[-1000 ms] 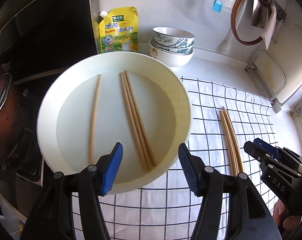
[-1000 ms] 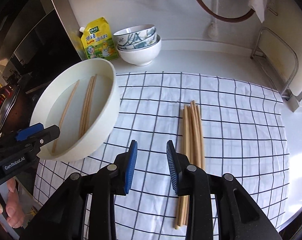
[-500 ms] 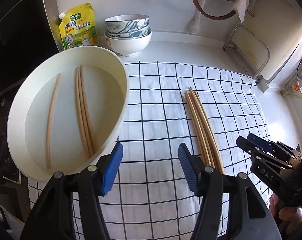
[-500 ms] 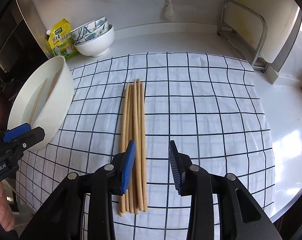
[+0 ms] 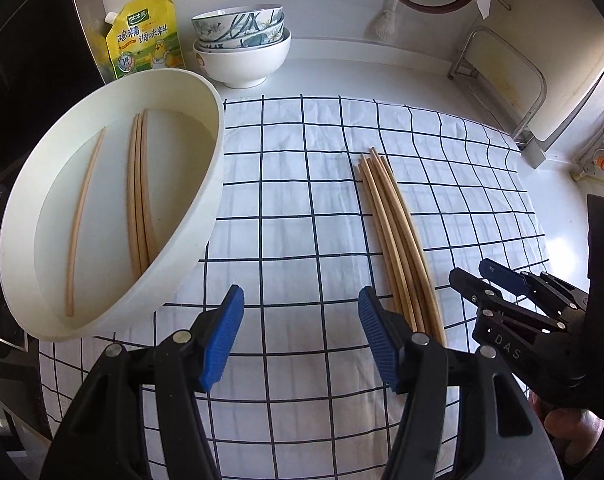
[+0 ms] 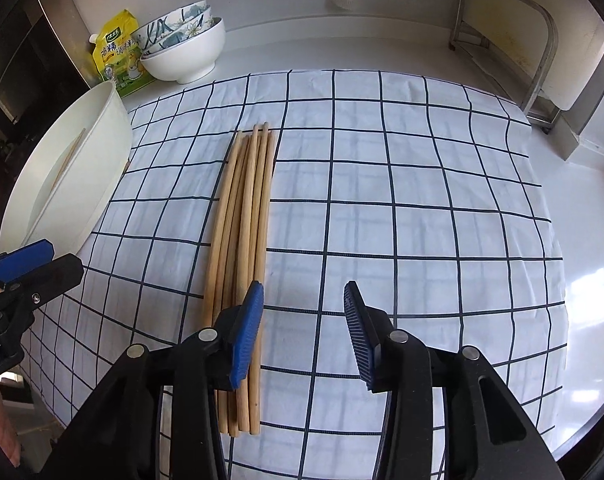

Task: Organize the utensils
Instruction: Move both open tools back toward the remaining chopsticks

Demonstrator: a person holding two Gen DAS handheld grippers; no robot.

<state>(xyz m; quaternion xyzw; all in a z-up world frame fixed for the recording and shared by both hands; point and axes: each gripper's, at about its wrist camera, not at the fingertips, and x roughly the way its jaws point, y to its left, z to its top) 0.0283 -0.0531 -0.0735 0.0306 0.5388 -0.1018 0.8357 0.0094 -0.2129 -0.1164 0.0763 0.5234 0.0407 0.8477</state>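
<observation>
The near ends of the chopsticks on the cloth (image 6: pixel 242 240) run under the right gripper's (image 6: pixel 302 332) left jaw. The white basin (image 6: pixel 82 184) is cut by the right view's left edge. The seasoning pouch's (image 5: pixel 144 36) small print is unreadable.

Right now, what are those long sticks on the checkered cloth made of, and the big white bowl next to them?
The chopsticks look like bare wood or bamboo: pale tan, matte, with no shine. The big white basin looks like plastic, maybe melamine: a smooth, even, slightly glossy wall; ceramic can't be ruled out. The checkered cloth is woven fabric, showing soft wrinkles.
</observation>
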